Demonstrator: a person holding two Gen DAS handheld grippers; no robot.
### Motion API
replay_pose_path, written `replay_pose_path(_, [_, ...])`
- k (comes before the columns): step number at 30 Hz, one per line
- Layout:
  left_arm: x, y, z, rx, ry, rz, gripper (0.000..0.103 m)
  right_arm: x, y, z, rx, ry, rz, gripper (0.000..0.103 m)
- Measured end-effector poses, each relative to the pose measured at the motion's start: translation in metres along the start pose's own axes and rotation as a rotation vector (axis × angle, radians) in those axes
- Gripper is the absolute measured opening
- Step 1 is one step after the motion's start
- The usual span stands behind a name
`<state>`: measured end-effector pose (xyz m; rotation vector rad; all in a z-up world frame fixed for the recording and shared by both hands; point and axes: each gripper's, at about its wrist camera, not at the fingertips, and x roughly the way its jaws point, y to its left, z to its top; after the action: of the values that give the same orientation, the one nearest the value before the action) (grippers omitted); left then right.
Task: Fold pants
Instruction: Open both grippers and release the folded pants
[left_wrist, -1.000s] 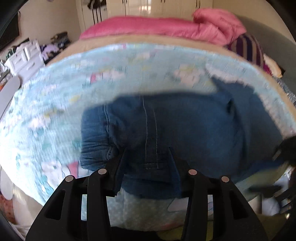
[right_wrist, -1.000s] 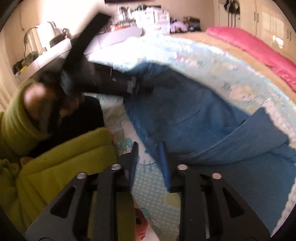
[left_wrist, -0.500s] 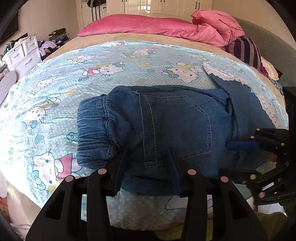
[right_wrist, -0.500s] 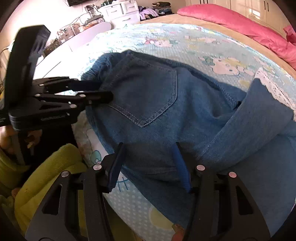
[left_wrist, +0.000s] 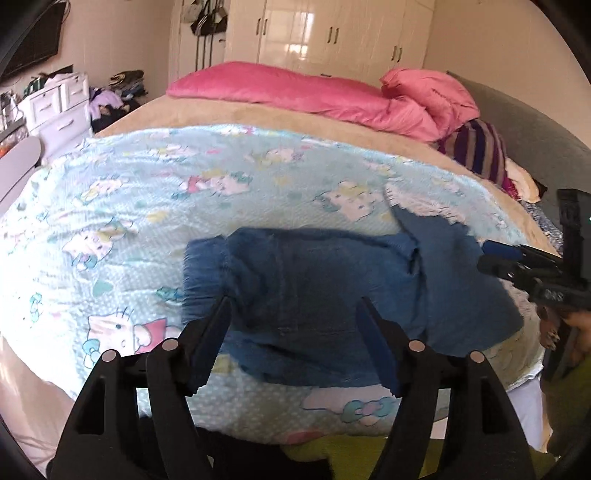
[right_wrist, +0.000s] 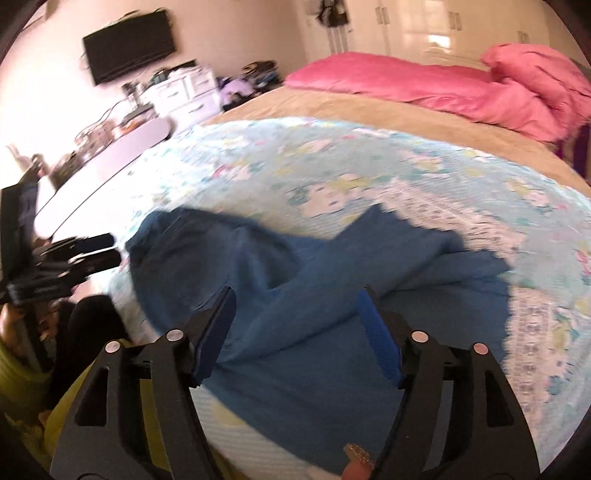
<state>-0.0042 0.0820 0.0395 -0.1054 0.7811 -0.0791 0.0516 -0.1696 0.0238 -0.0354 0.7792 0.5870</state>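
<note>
Blue denim pants (left_wrist: 314, 288) lie folded on the light blue cartoon-print blanket (left_wrist: 147, 229), near the bed's front edge. Their elastic cuff is on the left and a loose leg spreads to the right (right_wrist: 424, 266). My left gripper (left_wrist: 294, 310) hovers above the pants' near edge. Its jaws are opening, with no cloth pinched between them. My right gripper (right_wrist: 295, 295) hangs over the crumpled right part of the pants (right_wrist: 295, 280). Its jaws are also opening and hold nothing. Each gripper appears at the edge of the other's view: the right gripper (left_wrist: 495, 258) and the left gripper (right_wrist: 99, 247).
A pink duvet (left_wrist: 295, 92) and a striped cushion (left_wrist: 476, 151) lie at the head of the bed. White drawers (left_wrist: 59, 107) and clutter stand on the left, with a wall television (right_wrist: 129, 48) above. A person's yellow-green garment (right_wrist: 74, 406) is close below the grippers.
Both grippers have let go of the pants' near edge. Their jaws have widened and they have drawn back and upward. The right one has also swung sideways and rolled. The pants stay on the blanket.
</note>
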Motion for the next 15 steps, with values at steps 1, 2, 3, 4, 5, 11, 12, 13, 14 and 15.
replay_pose_path(1, [-0.002, -0.007, 0.002, 0.013, -0.002, -0.015, 0.07, -0.002, -0.004, 0.003, 0.003, -0.007, -0.007, 0.066])
replay_pose_path(2, [-0.002, -0.013, 0.003, 0.024, -0.001, -0.026, 0.072, -0.005, -0.007, 0.005, 0.004, -0.015, -0.015, 0.067])
replay_pose_path(3, [-0.002, -0.019, 0.004, 0.037, 0.001, -0.034, 0.079, -0.006, -0.01, 0.007, 0.003, -0.021, -0.022, 0.069])
replay_pose_path(4, [0.0, -0.026, 0.004, 0.049, 0.002, -0.041, 0.081, -0.007, -0.012, 0.012, -0.004, -0.025, -0.032, 0.07])
replay_pose_path(5, [0.003, -0.035, 0.005, 0.065, 0.009, -0.055, 0.081, -0.006, -0.014, 0.016, -0.01, -0.029, -0.043, 0.071])
replay_pose_path(11, [0.036, -0.077, 0.01, 0.107, 0.068, -0.176, 0.081, 0.018, -0.023, 0.045, -0.03, 0.0, -0.075, 0.073])
replay_pose_path(12, [0.042, -0.082, 0.011, 0.111, 0.075, -0.186, 0.081, 0.027, -0.025, 0.049, -0.028, 0.013, -0.076, 0.073])
replay_pose_path(13, [0.05, -0.087, 0.011, 0.116, 0.087, -0.19, 0.081, 0.033, -0.025, 0.052, -0.027, 0.027, -0.082, 0.074])
replay_pose_path(14, [0.059, -0.092, 0.012, 0.125, 0.105, -0.198, 0.081, 0.04, -0.026, 0.055, -0.028, 0.042, -0.083, 0.074])
replay_pose_path(15, [0.066, -0.096, 0.012, 0.131, 0.118, -0.207, 0.081, 0.05, -0.027, 0.06, -0.033, 0.052, -0.091, 0.074])
